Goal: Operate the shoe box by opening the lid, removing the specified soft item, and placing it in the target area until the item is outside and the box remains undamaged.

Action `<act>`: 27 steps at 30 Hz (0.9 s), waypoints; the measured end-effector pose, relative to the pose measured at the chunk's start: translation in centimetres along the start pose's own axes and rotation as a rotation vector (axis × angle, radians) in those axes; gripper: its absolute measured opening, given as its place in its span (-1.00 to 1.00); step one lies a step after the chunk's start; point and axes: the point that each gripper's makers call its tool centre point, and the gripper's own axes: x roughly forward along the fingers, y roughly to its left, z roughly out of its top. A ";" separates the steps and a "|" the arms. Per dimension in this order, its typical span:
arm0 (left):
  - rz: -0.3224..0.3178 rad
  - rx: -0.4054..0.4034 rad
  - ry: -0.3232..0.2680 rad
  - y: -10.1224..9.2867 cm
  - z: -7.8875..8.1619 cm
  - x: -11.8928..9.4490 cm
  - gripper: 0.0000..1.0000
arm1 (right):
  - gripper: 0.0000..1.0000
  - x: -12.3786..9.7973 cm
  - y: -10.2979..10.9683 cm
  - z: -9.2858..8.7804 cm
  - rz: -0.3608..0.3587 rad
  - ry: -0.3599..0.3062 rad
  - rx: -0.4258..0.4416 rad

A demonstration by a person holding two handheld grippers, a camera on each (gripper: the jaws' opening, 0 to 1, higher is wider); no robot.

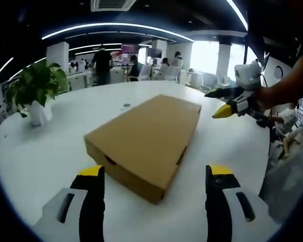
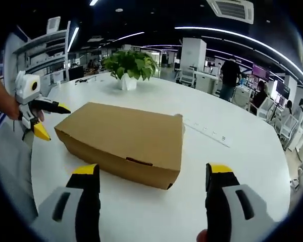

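shoe box: 1 | potted plant: 1 | tools: 2 | table: 1

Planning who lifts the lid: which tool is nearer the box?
Left tool, slightly: the box has a corner just before its open jaws; the right tool hovers beside the far corner.

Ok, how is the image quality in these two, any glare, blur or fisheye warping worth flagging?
Left gripper view: bright windows blow out behind the closed brown cardboard shoe box, which stays sharp; the round white table edge bows strongly. Right gripper view: even lighting, ceiling light strips curve with the lens, the box casts only a soft shadow, the green potted plant is crisp.
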 end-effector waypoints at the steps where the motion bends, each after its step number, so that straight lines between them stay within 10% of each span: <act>1: 0.003 0.000 0.005 0.0 -0.2 0.2 0.65 | 0.60 0.2 -0.1 -0.1 0.004 0.004 -0.007; 27: 0.092 0.012 0.026 1.6 -1.8 2.1 0.26 | 0.22 4.4 0.4 -1.3 0.201 0.032 -0.098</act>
